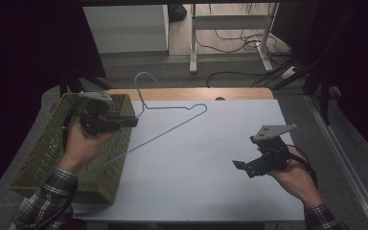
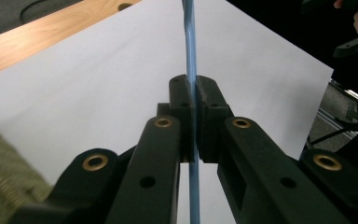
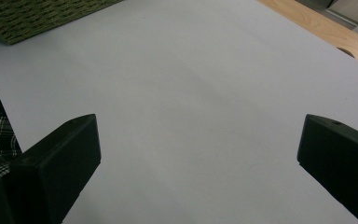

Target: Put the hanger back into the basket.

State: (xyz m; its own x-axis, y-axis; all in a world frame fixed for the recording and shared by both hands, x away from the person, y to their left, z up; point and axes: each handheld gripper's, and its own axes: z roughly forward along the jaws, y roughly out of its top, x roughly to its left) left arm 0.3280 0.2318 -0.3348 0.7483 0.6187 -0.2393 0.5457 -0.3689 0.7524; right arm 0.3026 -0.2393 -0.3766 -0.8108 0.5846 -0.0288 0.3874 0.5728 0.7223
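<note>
A light blue wire hanger (image 1: 172, 108) hangs tilted above the white sheet, its hook (image 1: 143, 76) pointing to the far side and its low end over the basket. My left gripper (image 1: 135, 121) is held above the basket's right rim and is shut on the hanger's wire. In the left gripper view the wire (image 2: 189, 46) runs straight up between the pressed black pads of that gripper (image 2: 195, 100). My right gripper (image 1: 244, 168) hovers over the sheet at the right, open. In its own view the right gripper (image 3: 200, 135) has wide-apart jaws with nothing between them.
A green woven basket (image 1: 43, 153) stands along the table's left edge; its corner (image 3: 42, 16) appears in the right gripper view. A white sheet (image 1: 211, 191) covers the wooden table (image 1: 191, 94). Cables and a metal frame lie on the floor beyond.
</note>
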